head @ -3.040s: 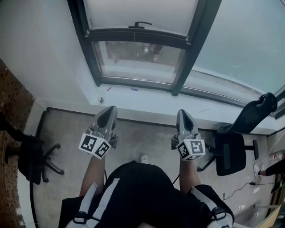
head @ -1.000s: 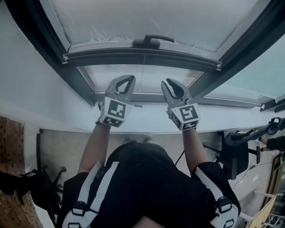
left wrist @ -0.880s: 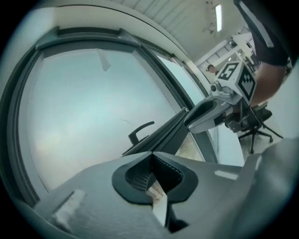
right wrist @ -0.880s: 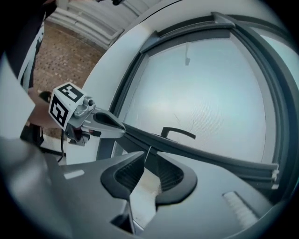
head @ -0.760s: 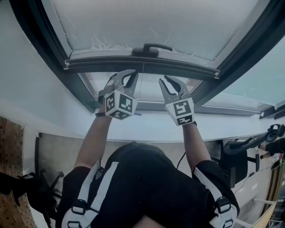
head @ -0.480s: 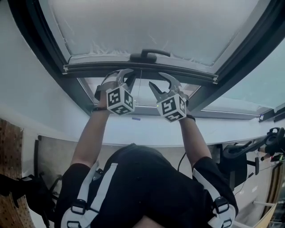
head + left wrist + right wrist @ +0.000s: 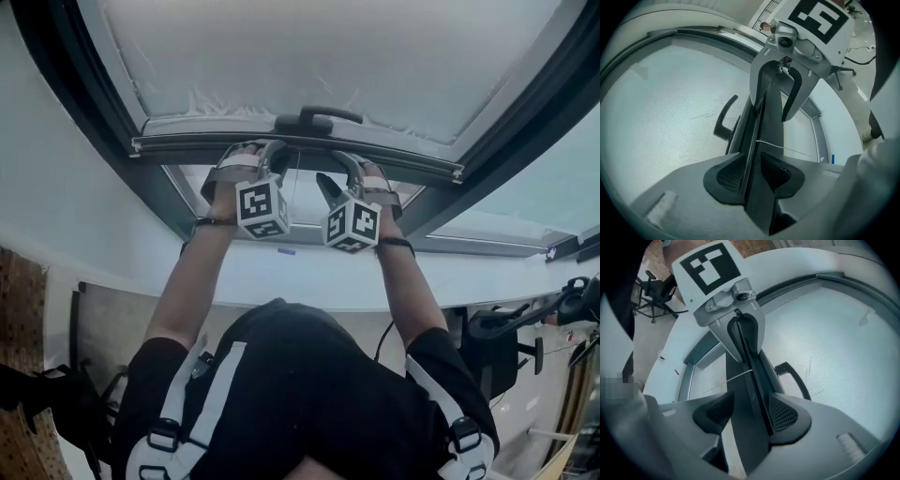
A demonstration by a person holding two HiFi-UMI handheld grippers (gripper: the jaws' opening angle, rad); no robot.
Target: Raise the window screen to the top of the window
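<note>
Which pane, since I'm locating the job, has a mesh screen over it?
The dark-framed middle pane, covered by grey mesh screen; the right glass pane is bare.

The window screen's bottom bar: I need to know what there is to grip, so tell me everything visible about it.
The bottom bar is a long, dark, metal-looking rail along the lower edge of the pale mesh, partway up the window frame. A dark loop handle sits at its middle and a thin white cord runs from it. The left tool and right tool straddle it on either side of the handle; their jaws have just been opening and do not clamp it.
</note>
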